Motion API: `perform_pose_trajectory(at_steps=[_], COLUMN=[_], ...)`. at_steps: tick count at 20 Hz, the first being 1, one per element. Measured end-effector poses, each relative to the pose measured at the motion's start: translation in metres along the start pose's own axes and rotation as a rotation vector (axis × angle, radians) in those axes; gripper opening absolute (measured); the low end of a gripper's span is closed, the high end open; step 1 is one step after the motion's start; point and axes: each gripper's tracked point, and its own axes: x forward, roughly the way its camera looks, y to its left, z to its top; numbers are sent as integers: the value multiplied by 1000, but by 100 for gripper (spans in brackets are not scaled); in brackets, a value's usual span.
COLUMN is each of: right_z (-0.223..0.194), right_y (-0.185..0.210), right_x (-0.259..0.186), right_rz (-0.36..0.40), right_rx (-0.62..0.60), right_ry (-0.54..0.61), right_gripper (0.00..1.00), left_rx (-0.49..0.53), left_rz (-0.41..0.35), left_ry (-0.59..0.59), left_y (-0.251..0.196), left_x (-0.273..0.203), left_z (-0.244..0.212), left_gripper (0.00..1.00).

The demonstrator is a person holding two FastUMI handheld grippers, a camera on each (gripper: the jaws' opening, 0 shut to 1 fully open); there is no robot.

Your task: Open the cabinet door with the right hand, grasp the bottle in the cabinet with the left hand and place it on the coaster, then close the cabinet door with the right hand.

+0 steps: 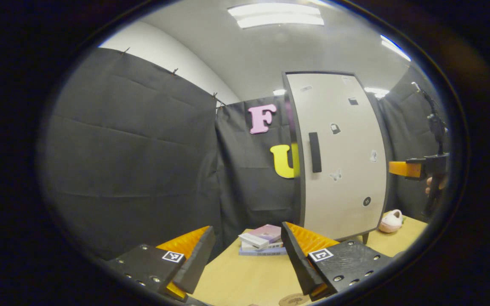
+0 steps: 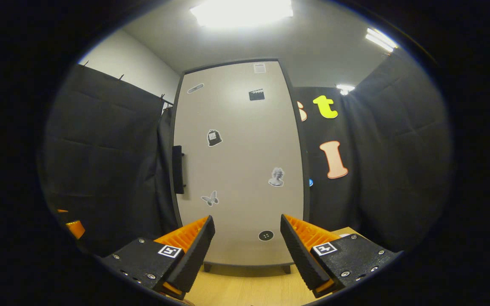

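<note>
Your right gripper (image 2: 247,242) faces the shut cabinet door (image 2: 238,170), fingers spread and empty; the upright handle (image 2: 178,169) lies up and to their left. Your left gripper (image 1: 247,250) waits, fingers spread, above the coaster (image 1: 294,299); the bottle is hidden behind the door.

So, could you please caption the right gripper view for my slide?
Open right gripper facing the closed cabinet door and its handle.

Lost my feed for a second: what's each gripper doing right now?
Left gripper: open, holding nothing, above the table.
Right gripper: open, holding nothing, facing the shut cabinet door.
</note>
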Motion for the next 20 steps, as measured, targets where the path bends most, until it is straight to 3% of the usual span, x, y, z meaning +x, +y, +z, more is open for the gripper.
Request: perform_pose_trajectory(at_steps=[8, 20], right_z=[24, 48], right_y=[64, 142], right_x=[60, 142], right_rz=[81, 137], right_rx=[-4, -41], right_ry=[-10, -22], right_gripper=[96, 94], left_rx=[1, 6], left_rz=[93, 159], left_ry=[30, 61], left_y=[59, 118], left_x=[-9, -11], left_z=[-13, -33], left_gripper=[90, 90])
